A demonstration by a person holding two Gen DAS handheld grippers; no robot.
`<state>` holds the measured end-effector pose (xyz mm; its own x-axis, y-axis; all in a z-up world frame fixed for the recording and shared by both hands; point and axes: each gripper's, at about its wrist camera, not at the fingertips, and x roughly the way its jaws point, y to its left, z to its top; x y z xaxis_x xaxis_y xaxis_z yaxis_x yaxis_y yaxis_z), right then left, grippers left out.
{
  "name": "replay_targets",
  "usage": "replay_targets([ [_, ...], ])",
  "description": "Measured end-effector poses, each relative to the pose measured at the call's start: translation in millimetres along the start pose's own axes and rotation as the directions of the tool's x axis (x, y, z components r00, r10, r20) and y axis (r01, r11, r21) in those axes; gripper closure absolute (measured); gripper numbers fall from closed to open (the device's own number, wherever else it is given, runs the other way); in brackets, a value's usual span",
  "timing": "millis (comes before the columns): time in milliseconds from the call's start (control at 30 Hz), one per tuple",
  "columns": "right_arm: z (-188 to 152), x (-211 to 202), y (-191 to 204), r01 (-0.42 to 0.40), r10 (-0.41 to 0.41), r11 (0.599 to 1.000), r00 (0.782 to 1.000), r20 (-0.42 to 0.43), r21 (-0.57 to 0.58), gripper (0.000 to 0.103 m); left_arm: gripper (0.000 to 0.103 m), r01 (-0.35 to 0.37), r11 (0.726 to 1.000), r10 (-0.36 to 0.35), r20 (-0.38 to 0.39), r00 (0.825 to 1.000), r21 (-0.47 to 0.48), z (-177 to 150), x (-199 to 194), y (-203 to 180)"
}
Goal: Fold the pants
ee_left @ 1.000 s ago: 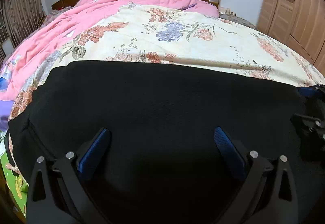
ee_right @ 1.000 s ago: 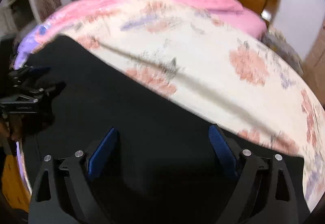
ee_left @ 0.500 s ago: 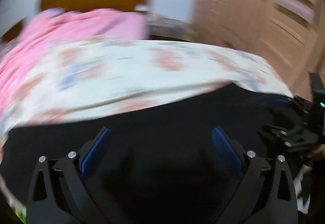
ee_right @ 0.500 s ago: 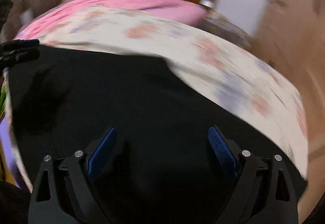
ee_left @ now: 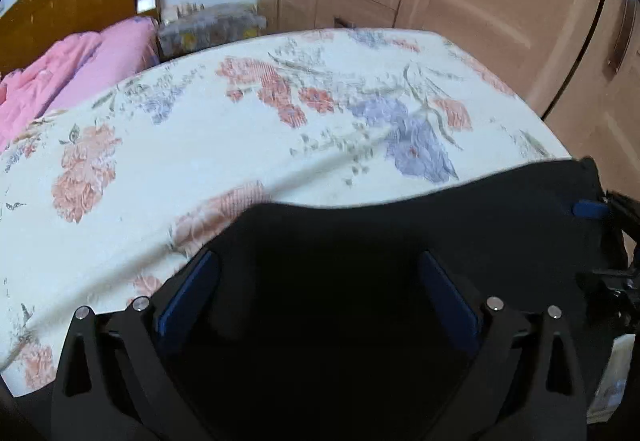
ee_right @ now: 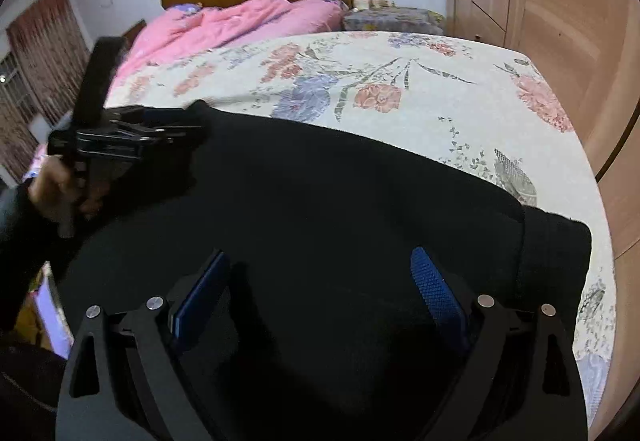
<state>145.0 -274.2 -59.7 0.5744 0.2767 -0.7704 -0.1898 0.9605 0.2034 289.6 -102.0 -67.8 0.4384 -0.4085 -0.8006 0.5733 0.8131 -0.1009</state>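
From the left wrist view, the left tongs (ee_left: pixel 318 289) stand wide apart with nothing clamped – the black pants (ee_left: pixel 400 241) lie flat on the floral bedspread (ee_left: pixel 240 141) directly beneath and between the blue pads, their far edge just beyond the tips. From the right wrist view, the right tongs (ee_right: pixel 320 289) are likewise spread and empty over the pants (ee_right: pixel 320 181), which stretch across the bed's near edge – the waistband end lies to the right

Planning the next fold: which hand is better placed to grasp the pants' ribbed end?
Right: the right gripper hovers beside the ribbed end; the left gripper is at the opposite end.
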Motion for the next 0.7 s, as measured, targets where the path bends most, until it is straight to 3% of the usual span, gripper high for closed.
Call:
replay_targets([
  [100,-3,-8,-8,-0.061,0.06,0.997,0.998,0.036,0.039,0.015,0.003,-0.071,0.996,0.071,-0.004,0.997,0.06,-1,4,-14],
  [167,-3,-23,-13,-0.084,0.078,0.993,0.994,0.073,0.083,0.015,0.006,-0.095,0.995,0.094,0.026,0.995,0.042,-2,-2,-19],
  [267,4,-40,-26,-0.069,0.052,0.989,0.99,0.134,0.128,0.014,0.006,-0.085,0.994,0.075,0.134,0.988,0.064,0,-26,-40],
  [333,12,-40,-35,-0.055,0.034,0.988,0.989,0.144,0.142,0.014,0.005,-0.02,0.994,0.003,0.161,0.987,0.105,3,-35,-56],
  [367,17,-36,-38,-0.047,0.028,0.989,0.991,0.128,0.143,0.014,0.005,0.022,0.991,-0.041,0.143,0.989,0.129,4,-34,-64],
  [500,28,-5,-42,-0.065,0.063,0.993,0.998,0.025,0.099,0.01,0.004,0.006,0.993,-0.01,0.034,0.999,0.119,4,1,-63],
  [533,29,1,-46,-0.049,0.049,0.993,0.999,0.007,0.109,0.01,0.003,0.018,0.993,-0.024,0.047,0.999,0.117,2,4,-59],
  [700,23,-7,-48,-0.023,0.017,0.992,0.999,0.044,0.128,0.011,0.002,-0.009,0.99,0.003,0.043,0.999,0.141,0,7,-59],
])
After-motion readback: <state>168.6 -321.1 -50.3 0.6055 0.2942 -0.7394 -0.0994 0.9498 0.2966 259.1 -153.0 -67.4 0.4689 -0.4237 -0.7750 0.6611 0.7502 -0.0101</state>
